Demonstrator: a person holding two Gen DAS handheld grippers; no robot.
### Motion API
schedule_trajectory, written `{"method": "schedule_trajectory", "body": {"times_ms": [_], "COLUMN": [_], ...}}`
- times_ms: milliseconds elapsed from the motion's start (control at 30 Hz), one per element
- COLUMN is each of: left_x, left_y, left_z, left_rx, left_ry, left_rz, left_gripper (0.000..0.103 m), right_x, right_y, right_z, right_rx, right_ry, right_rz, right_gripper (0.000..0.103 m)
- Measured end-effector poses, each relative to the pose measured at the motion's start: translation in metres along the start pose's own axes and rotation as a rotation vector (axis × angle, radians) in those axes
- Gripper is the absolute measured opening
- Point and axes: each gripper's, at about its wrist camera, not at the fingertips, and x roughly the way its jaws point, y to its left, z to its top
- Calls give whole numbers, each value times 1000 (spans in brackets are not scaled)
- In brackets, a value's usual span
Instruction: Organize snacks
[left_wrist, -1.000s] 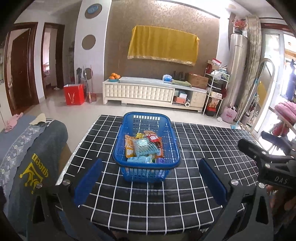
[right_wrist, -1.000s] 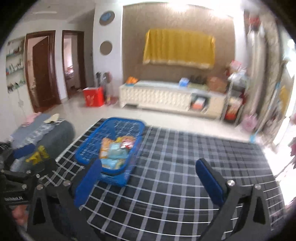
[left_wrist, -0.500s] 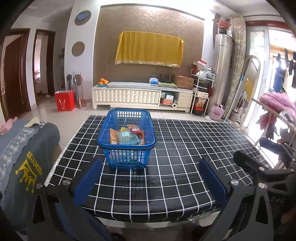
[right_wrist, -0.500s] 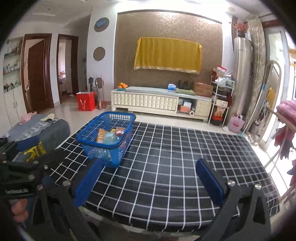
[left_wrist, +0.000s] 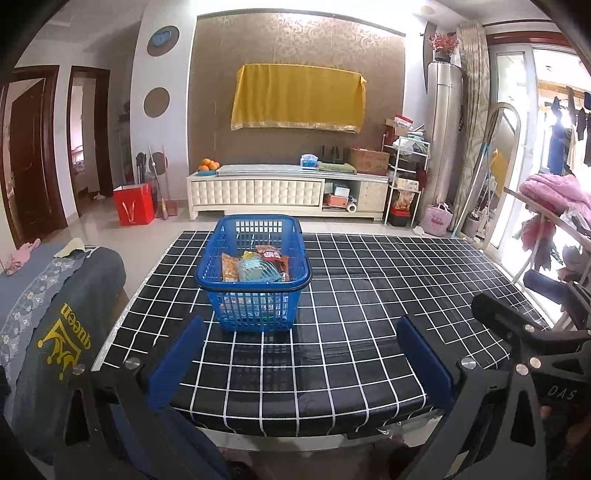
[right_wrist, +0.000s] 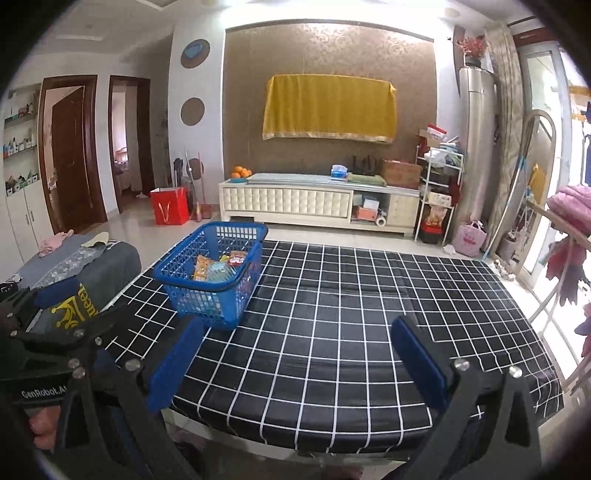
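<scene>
Snacks (left_wrist: 255, 265) heaped in blue basket (left_wrist: 254, 286) on checked table (left_wrist: 351, 295), grey cushion (left_wrist: 70, 314) at left — both tools (left_wrist: 299, 363) (right_wrist: 295, 363) spread wide, empty

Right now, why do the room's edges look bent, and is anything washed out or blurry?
Left wrist view: the fisheye lens bows the table edge and darkens the corners; daylight from the glass door is washed out on the right; the basket is sharp. Right wrist view: same bending, glare at the door, and sheen on the tablecloth.
</scene>
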Motion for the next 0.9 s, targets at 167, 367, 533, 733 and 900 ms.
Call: {"method": "schedule_trajectory", "body": {"times_ms": [167,367,533,733,900], "left_x": [-5,-10,-12,-15,-19], "left_y": [-2,-4,-7,-7,-7], "left_z": [1,2,2,1,1], "left_rx": [3,17,20,21,26], "left_ry": [-10,-25,-32,-37,-49], "left_rz": [1,12,16,21,30], "left_gripper": [103,103,103,103,103], "right_x": [-7,-8,-13,-16,-18], "right_y": [0,0,2,4,3], "right_z": [2,4,4,4,3], "right_rx": [2,7,6,5,4], "right_ry": [-8,-12,-22,-26,-32], "right_rz": [0,4,3,1,5], "right_gripper": [103,103,103,103,103]}}
